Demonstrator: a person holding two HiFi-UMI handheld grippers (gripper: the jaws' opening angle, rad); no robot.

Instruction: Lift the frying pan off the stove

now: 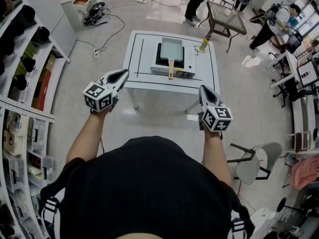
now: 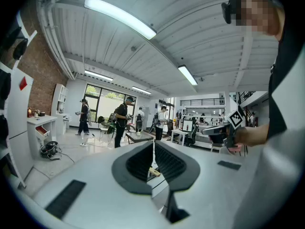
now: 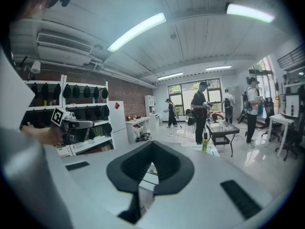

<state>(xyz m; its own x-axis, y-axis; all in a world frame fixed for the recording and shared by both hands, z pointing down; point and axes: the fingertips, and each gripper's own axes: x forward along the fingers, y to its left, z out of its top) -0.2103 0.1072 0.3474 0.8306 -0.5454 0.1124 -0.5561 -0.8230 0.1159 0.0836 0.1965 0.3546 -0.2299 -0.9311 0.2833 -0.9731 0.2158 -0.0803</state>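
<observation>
Left gripper [image 1: 121, 74] and right gripper [image 1: 204, 89] are both pressed together, empty. Pan [image 1: 172, 49] sits on stove [image 1: 186, 63], well ahead, between them. Reaching its thin handle [image 1: 170, 71] without opening could knock it askew.

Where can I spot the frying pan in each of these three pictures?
Head view: the frying pan is at top centre, on the stove.
Left gripper view: low centre, only a tan sliver shows, probably its handle.
Right gripper view: it cannot be made out.
Shared landmark: the dark side table standing out on the floor.
</observation>
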